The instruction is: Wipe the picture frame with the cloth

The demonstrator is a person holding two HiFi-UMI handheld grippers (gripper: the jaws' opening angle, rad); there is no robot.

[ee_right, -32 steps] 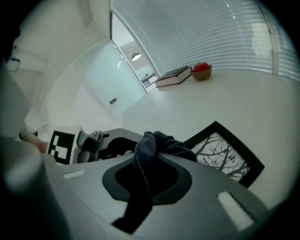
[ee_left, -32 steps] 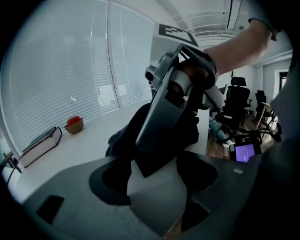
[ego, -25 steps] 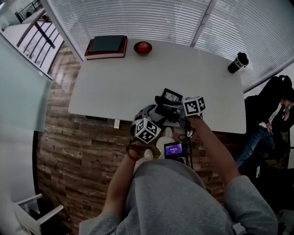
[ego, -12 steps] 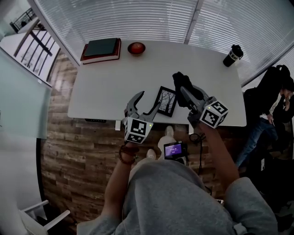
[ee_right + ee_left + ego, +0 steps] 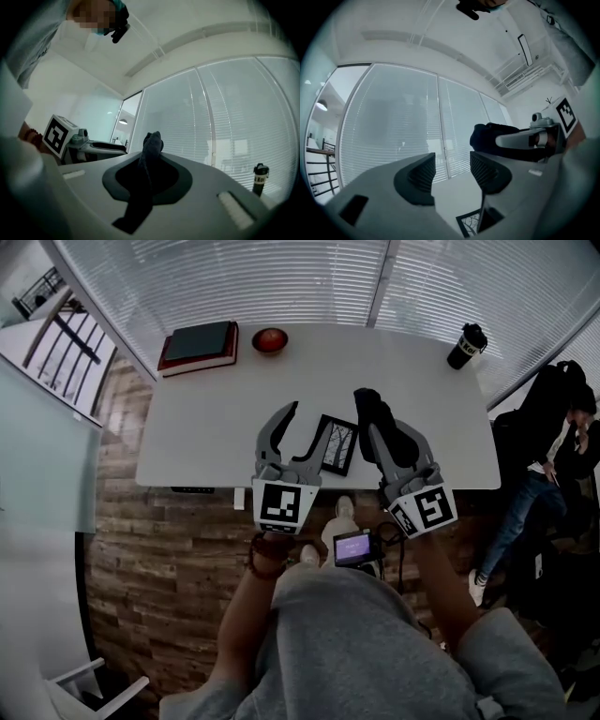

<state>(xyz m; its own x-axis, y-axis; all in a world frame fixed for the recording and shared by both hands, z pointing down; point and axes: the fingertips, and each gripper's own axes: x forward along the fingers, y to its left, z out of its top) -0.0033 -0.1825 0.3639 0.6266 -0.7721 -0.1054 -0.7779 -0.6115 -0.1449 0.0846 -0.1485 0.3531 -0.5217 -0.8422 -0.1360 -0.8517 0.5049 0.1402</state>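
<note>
The picture frame (image 5: 336, 444) sits on the white table (image 5: 216, 418) close to its near edge, between the two grippers; whether it lies flat or leans on a stand I cannot tell. It looks light and stiff, with a thin dark border and probably a glazed face, so it is likely to slide or tip under a wipe. The best hold looks to be across one outer edge of the border, off the face. The cloth (image 5: 367, 411) is soft and limp. The right gripper (image 5: 377, 434) has its jaws closed tight on it, a dark fold standing up past the tips and a tail hanging below. The left gripper (image 5: 302, 427) is partly open and has just been closing, with nothing between its pads; the frame lies just right of its right jaw. A second ago both grippers were bunched low near the person's body; now they are raised and point out over the table on either side of the frame.
</note>
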